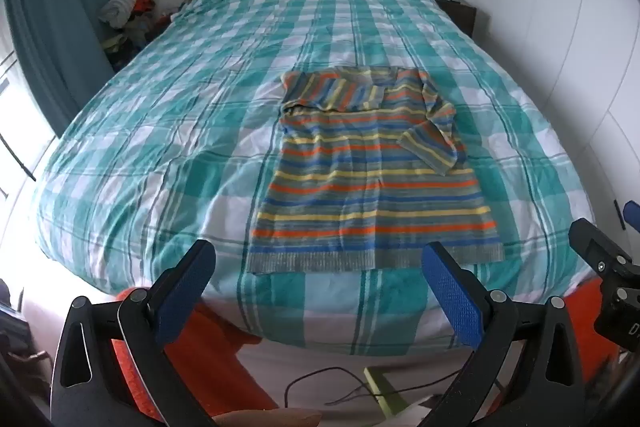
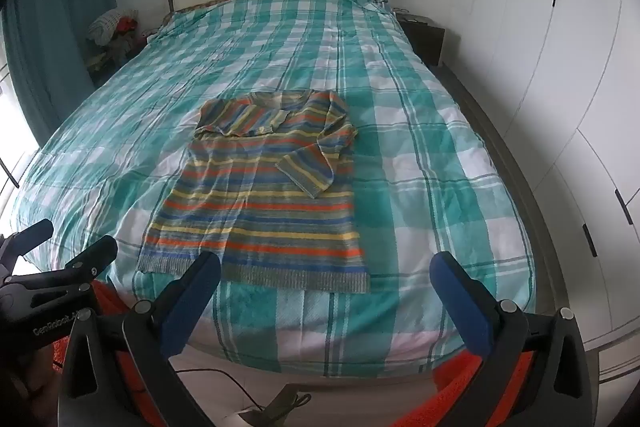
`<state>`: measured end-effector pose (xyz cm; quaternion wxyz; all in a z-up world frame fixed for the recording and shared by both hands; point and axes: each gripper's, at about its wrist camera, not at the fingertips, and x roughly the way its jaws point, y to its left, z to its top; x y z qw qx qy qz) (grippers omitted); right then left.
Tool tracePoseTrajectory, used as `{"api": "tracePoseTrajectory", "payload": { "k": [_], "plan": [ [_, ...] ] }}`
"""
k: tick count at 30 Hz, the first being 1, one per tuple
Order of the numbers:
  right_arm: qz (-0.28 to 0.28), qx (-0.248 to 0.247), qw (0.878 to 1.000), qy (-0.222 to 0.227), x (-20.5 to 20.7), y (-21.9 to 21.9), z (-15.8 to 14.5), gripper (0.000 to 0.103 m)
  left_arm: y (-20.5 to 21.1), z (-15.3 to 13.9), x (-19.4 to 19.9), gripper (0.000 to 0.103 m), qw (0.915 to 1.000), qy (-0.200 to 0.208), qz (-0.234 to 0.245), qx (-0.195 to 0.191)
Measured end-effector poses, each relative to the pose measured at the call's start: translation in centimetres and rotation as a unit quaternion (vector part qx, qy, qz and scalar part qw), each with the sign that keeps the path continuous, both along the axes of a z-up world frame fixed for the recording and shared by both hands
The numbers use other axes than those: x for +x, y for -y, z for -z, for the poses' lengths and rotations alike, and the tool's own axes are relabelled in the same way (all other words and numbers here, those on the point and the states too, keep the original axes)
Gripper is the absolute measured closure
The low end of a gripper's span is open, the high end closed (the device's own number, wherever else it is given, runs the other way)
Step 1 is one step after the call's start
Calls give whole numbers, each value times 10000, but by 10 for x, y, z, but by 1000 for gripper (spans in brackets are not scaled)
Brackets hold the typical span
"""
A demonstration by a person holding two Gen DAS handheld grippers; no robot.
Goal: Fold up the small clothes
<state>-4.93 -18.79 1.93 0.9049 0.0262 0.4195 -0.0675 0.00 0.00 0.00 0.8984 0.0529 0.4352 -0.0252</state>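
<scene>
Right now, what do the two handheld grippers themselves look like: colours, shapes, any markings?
Both match: the left gripper and right gripper have black triangular finger arms with teardrop cut-outs, silver round pivot pins, and blue dimpled pads on the inner faces. From the right wrist view, the left gripper's black body carries white lettering, seemingly "GenRobot". Orange fabric shows beneath both; no cables on the grippers.

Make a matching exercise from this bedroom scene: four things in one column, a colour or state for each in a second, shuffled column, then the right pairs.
Things:
1. striped sweater
2. bedspread
3. curtain
4. left gripper

Colour or state:
A. plain dark teal, hanging
B. open, holding nothing
C. sleeves folded in across the body
D. teal and white checks

Pairs: 1-C, 2-D, 3-A, 4-B
</scene>
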Motion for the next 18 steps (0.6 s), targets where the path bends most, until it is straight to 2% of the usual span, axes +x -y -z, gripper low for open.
{"api": "tracePoseTrajectory", "payload": {
  "k": [18],
  "plan": [
    [0, -44, 10000, -25, 0, -4, 3, 0, 0, 0, 0, 0, 10000, -37, 2, 35]
  ]
}}
